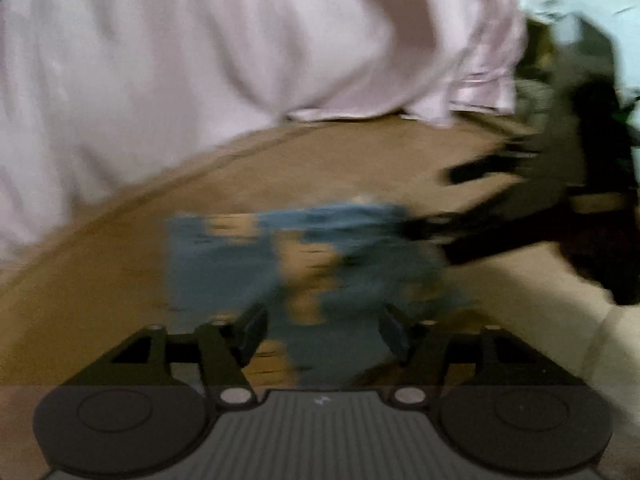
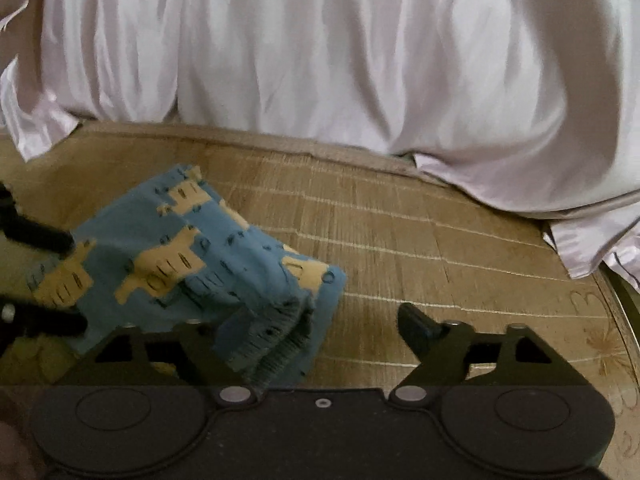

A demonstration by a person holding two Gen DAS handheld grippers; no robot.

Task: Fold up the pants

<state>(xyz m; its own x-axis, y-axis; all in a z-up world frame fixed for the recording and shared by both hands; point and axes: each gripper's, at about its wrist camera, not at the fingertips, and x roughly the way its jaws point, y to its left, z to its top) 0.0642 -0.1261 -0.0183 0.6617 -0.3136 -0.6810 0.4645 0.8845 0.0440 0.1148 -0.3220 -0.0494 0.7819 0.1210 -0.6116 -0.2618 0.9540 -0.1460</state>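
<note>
The small blue pants with a yellow print lie bunched on the bamboo mat, the grey ribbed waistband turned toward me. My right gripper is open; the pants cover its left finger, and the right finger stands free over bare mat. My left gripper reaches in from the left edge, open, with its fingers above and below the cloth's left end. The left wrist view is blurred: the pants sit between the wide-apart fingers of the left gripper, and the right gripper is a dark shape at their right end.
A pale pink satin sheet is heaped along the far side of the mat and spills over its right corner. Bare mat stretches to the right of the pants. A pale sleeve shows at the right of the left wrist view.
</note>
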